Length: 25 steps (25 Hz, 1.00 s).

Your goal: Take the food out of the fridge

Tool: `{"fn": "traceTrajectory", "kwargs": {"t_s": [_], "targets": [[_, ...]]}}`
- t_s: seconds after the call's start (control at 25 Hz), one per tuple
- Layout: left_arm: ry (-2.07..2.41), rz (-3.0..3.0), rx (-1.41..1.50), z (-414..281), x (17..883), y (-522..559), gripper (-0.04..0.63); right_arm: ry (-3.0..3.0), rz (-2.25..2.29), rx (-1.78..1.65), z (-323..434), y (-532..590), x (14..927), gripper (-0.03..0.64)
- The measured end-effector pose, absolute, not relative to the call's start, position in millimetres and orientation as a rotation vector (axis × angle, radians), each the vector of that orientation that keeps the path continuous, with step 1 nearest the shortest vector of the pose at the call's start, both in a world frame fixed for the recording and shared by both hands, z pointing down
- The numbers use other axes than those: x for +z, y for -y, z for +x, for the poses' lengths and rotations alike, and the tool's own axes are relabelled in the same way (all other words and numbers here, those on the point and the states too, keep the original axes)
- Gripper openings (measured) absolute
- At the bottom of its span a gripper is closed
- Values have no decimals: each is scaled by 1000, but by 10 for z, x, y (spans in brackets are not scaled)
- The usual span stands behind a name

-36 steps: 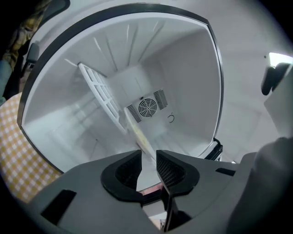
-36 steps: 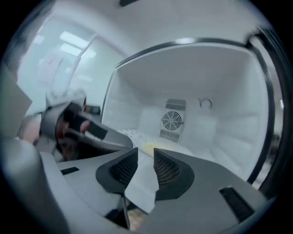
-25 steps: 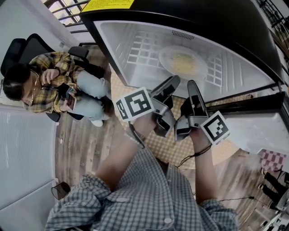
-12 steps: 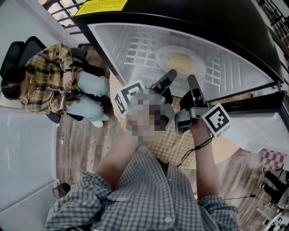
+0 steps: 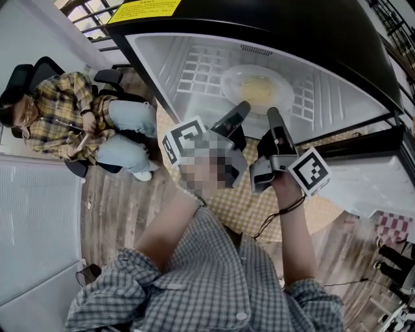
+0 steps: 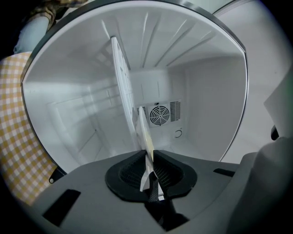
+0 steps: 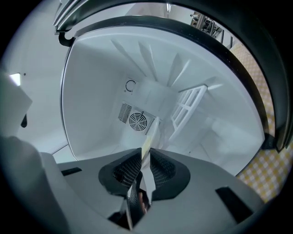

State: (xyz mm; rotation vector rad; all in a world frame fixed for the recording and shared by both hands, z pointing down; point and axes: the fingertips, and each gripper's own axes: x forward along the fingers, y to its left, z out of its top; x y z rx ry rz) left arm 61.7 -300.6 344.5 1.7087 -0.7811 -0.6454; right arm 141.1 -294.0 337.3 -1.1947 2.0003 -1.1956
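A pale plate of yellowish food [image 5: 258, 87] rests on the white wire shelf [image 5: 201, 71] inside the open fridge. Both grippers point level at its near rim. My left gripper [image 5: 241, 109] has the rim [image 6: 145, 137] edge-on between its pads; its jaws have just been closing and now pinch that rim. To its right, my right gripper [image 5: 273, 117] is shut on the same rim [image 7: 150, 137], which runs out between its ribbed pads. In the gripper views my left gripper [image 6: 149, 157] and right gripper [image 7: 142, 157] each show only the thin plate edge.
The fridge's black frame [image 5: 259, 19] arches over the white cavity, with a round fan vent [image 6: 159, 114] in the back wall. The fridge door [image 5: 369, 185] stands at the right. A person in a plaid shirt [image 5: 58, 117] sits at the left. A checked mat [image 5: 259, 207] covers the floor.
Both grippers' tips lie slightly nearer the plate's front rim than a second ago. The seated person at the left has shifted posture.
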Motion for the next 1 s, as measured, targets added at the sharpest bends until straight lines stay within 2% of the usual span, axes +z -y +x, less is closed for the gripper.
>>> {"fn": "traceTrajectory", "kwargs": {"t_s": [0.76, 1.0], "targets": [[665, 1739, -575, 900, 3370, 2344, 51, -1980, -1239, -1203, 1651, 2197, 3377, 57], [707, 1769, -451, 879, 3626, 2048, 51, -2019, -1283, -1213, 1695, 1894, 3559, 57]]}}
